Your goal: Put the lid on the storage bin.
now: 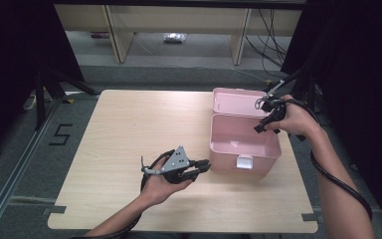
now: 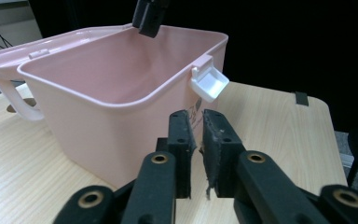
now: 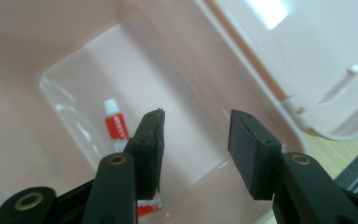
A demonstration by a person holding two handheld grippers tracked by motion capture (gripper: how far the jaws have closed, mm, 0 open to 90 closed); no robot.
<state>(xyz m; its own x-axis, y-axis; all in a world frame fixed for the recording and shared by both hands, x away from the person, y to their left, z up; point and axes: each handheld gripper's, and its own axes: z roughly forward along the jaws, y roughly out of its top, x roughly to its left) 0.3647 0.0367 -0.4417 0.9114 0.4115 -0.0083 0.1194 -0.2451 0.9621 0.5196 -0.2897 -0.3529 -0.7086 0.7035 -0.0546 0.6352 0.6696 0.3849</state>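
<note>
Table (image 1: pixel 129 149) carries the open pink box (image 1: pixel 243 149), lid (image 1: pixel 236 102) folded back. Right tool (image 1: pixel 259 128) hangs over the box, jaws wide, empty. Left tool (image 1: pixel 206 164) sits just beside the box front, jaws nearly closed on nothing. Red-and-white tube (image 3: pixel 115 126) lies on the box floor.

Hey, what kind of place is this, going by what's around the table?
Probably a lab or recording workspace: black curtains flank the wooden table, loose cables trail on the floor, and a taped number five marks it.
</note>
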